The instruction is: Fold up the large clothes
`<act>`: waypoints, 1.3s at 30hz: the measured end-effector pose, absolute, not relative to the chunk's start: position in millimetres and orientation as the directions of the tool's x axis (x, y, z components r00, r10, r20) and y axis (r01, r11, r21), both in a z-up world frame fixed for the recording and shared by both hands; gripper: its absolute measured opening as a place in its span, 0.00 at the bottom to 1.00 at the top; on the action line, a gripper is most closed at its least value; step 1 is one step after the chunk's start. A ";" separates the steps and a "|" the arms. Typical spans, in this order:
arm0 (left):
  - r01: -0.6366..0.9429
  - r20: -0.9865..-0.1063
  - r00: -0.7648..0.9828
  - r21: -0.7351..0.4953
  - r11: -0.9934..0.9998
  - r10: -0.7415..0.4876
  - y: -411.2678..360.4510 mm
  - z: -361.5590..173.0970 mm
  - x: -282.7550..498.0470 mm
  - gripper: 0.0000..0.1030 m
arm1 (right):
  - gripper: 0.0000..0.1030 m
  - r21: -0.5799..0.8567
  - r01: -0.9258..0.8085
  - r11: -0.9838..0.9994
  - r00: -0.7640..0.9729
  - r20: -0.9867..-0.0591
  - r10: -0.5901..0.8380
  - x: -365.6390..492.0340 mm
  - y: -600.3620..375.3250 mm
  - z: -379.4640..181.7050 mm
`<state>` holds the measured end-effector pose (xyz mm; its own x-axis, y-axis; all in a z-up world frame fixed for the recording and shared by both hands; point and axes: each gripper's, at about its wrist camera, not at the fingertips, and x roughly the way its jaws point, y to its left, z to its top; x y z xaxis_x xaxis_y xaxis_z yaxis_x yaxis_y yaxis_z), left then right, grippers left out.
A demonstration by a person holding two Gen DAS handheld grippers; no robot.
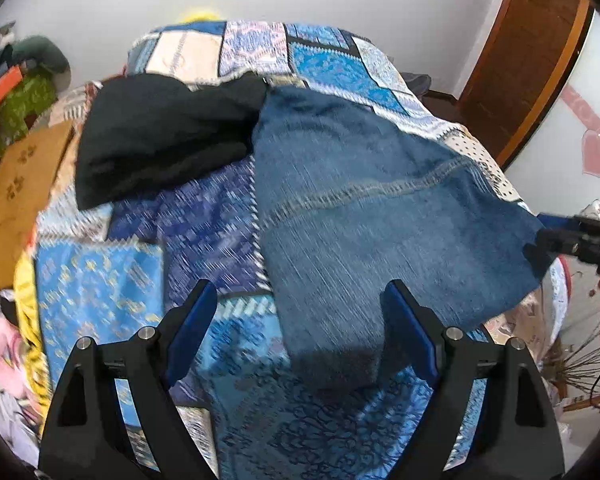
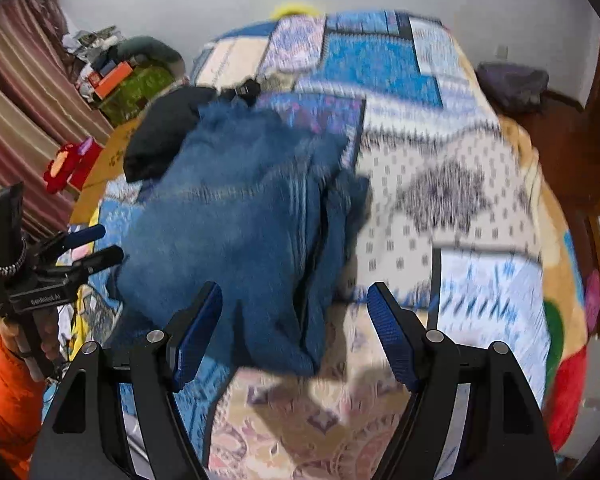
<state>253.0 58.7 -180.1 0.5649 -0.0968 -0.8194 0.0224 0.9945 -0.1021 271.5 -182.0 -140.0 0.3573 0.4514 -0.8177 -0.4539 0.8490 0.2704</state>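
Note:
A pair of blue jeans [image 1: 364,216] lies folded on the patchwork bedspread [image 1: 112,280], its near end between my left fingers. My left gripper [image 1: 298,312] is open and empty just above that end. In the right wrist view the jeans [image 2: 236,216] lie bunched with a loose fold on their right side. My right gripper [image 2: 294,316] is open and empty over their near edge. The right gripper also shows at the far right of the left wrist view [image 1: 572,240], and the left gripper shows at the left of the right wrist view [image 2: 88,248].
A black garment [image 1: 160,136] lies on the bed behind and left of the jeans. A cluttered green-covered stand [image 1: 16,100] and an orange mat [image 1: 16,200] are at the left. A wooden door [image 1: 532,52] is at the right. A dark bag [image 2: 516,80] sits on the floor.

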 end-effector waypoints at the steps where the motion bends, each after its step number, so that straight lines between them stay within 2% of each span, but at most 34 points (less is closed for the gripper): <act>1: 0.021 -0.817 0.570 -0.093 0.995 -0.088 61.1 -177.5 255.9 0.83 | 0.70 0.272 -0.457 0.847 0.362 -0.813 0.456 274.5 -179.3 -138.4; 7: 0.001 -0.819 0.561 -0.145 0.989 -0.121 84.7 -169.9 286.3 0.83 | 0.70 0.347 -0.439 0.829 0.301 -0.813 0.499 310.1 -163.2 -153.5; 13: -0.016 -0.820 0.432 -0.422 0.906 -0.374 107.9 -206.6 316.1 0.83 | 0.70 0.466 -0.333 0.820 0.120 -0.841 0.527 345.5 -165.9 -199.6; 20: -0.094 -0.762 0.333 -0.612 0.785 -0.555 120.6 -250.8 346.3 0.83 | 0.74 0.559 -0.295 0.775 -0.013 -0.813 0.582 366.5 -167.0 -218.9; 25: -0.104 -0.747 0.291 -0.645 0.757 -0.598 118.4 -266.5 369.9 0.83 | 0.77 0.598 -0.249 0.762 -0.056 -0.794 0.605 384.3 -159.8 -231.6; 32: -0.149 -0.681 0.262 -0.728 0.669 -0.684 118.1 -285.4 387.5 0.83 | 0.79 0.593 -0.262 0.761 -0.100 -0.801 0.590 388.4 -145.0 -236.9; 34: -0.160 -0.680 0.264 -0.731 0.664 -0.684 115.8 -285.1 388.7 0.83 | 0.76 0.592 -0.254 0.765 -0.101 -0.803 0.587 388.2 -144.6 -236.2; 36: -0.156 -0.693 0.266 -0.717 0.680 -0.670 111.2 -280.1 386.0 0.80 | 0.65 0.598 -0.248 0.762 -0.099 -0.798 0.595 384.0 -148.1 -233.1; 38: -0.137 -0.715 0.271 -0.691 0.710 -0.644 104.3 -274.4 382.1 0.69 | 0.51 0.611 -0.238 0.755 -0.097 -0.789 0.607 381.7 -152.6 -229.6; 39: -0.123 -0.721 0.278 -0.682 0.721 -0.635 101.6 -269.2 378.8 0.67 | 0.50 0.615 -0.238 0.752 -0.088 -0.784 0.614 378.4 -154.9 -226.2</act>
<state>378.8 101.6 -269.2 0.2777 -0.6347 -0.7212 -0.1226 0.7212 -0.6818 378.4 -154.9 -226.2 -0.0882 0.6142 -0.7842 -0.2376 0.7516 0.6154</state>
